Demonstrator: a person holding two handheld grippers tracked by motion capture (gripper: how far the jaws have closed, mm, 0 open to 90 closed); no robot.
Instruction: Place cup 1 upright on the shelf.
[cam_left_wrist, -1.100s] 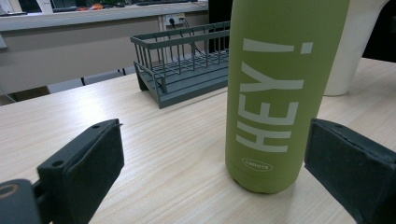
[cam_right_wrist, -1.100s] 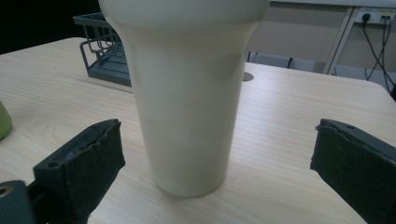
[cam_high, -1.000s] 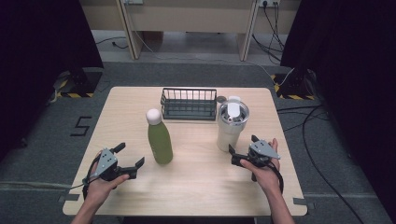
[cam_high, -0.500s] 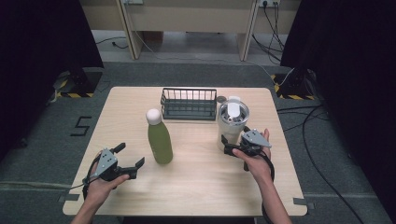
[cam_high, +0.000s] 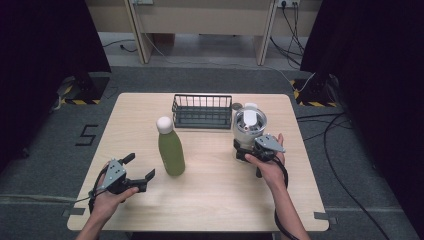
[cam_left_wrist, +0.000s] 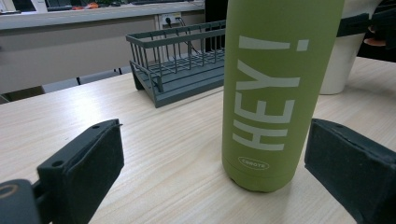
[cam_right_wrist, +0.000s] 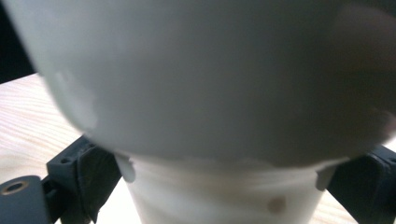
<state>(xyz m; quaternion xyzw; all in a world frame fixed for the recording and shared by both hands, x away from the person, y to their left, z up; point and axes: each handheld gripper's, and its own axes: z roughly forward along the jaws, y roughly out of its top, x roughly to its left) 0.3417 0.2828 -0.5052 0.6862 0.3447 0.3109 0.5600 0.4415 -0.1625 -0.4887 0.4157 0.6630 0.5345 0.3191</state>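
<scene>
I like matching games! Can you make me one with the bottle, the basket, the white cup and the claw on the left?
Things:
1. bottle
2. basket
3. cup
4. left claw

Descriptions:
A. white, with the right claw around its base
B. dark wire, at the table's far edge
C. open, holding nothing
D. green with a white cap, standing upright

Pairs: 1-D, 2-B, 3-A, 4-C
</scene>
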